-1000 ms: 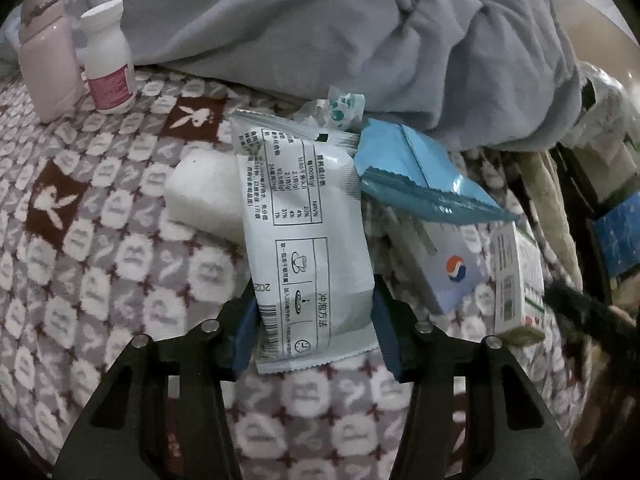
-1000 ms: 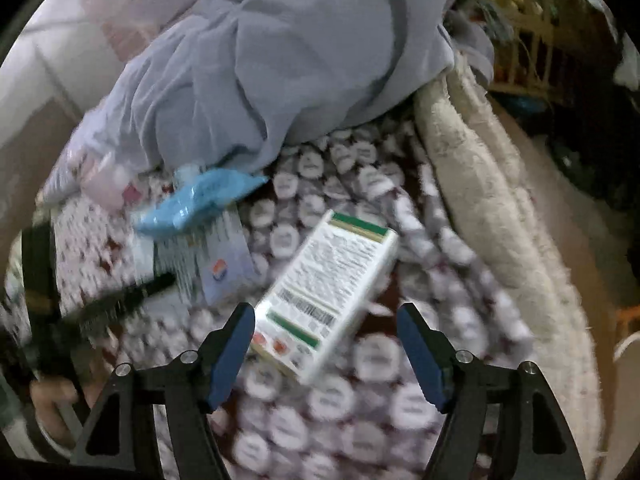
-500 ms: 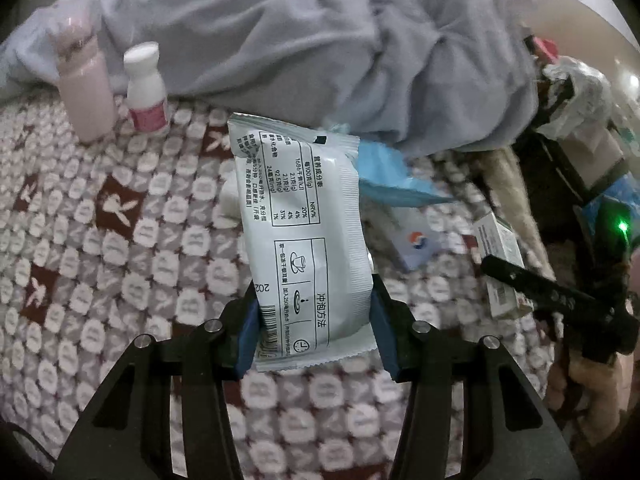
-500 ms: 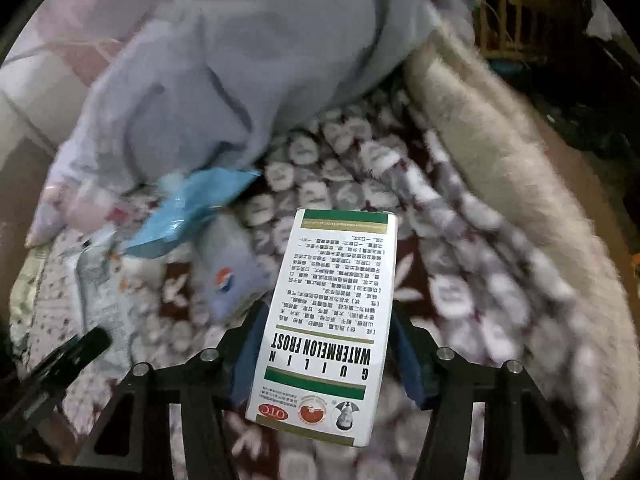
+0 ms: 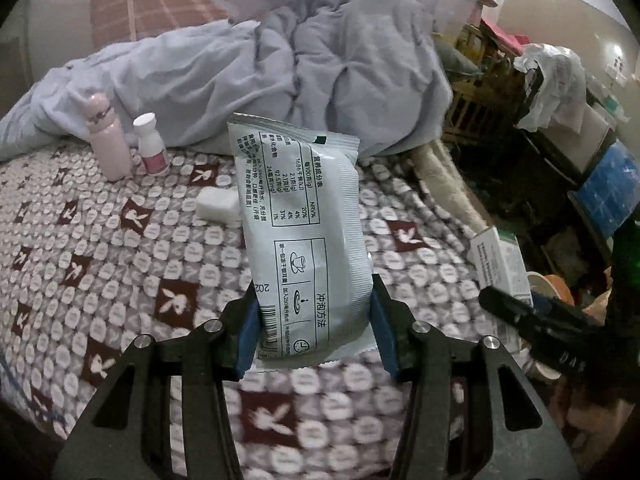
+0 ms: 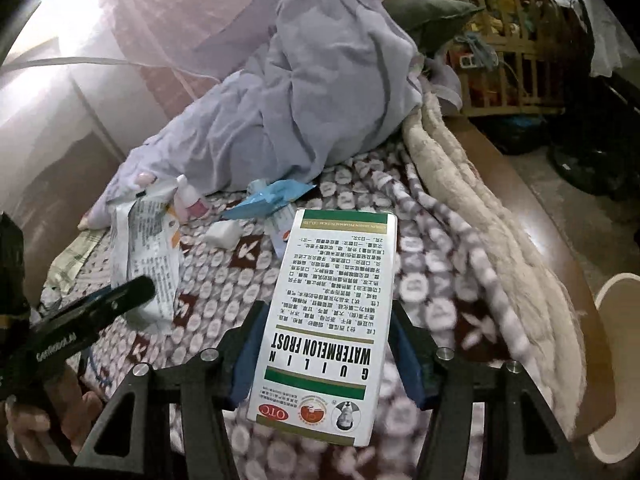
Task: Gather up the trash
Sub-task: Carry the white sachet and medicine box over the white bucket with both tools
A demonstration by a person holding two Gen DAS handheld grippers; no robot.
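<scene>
My left gripper (image 5: 314,320) is shut on a grey-white sachet packet (image 5: 300,220), held upright above the rabbit-patterned blanket (image 5: 120,240). In the right wrist view, my right gripper (image 6: 328,344) is shut on a white medicine box (image 6: 336,300) with green stripes, lifted off the bed. The packet (image 6: 144,256) also shows at the left there, and the box (image 5: 500,260) shows at the right in the left wrist view. On the blanket lie a blue wrapper (image 6: 272,198), a small white pack (image 5: 218,204) and a flat packet (image 6: 280,236) partly hidden behind the box.
A pink bottle (image 5: 106,140) and a white pill bottle (image 5: 152,144) stand near the crumpled grey duvet (image 5: 320,60). A cream fleece (image 6: 480,220) lines the bed's right edge. A white round container (image 6: 616,320) sits below it. Cluttered wooden shelving (image 6: 512,60) stands behind.
Both grippers rose and drew back from the bed with their loads. The right gripper, open around the box a second ago, closed on it and lifted it.
</scene>
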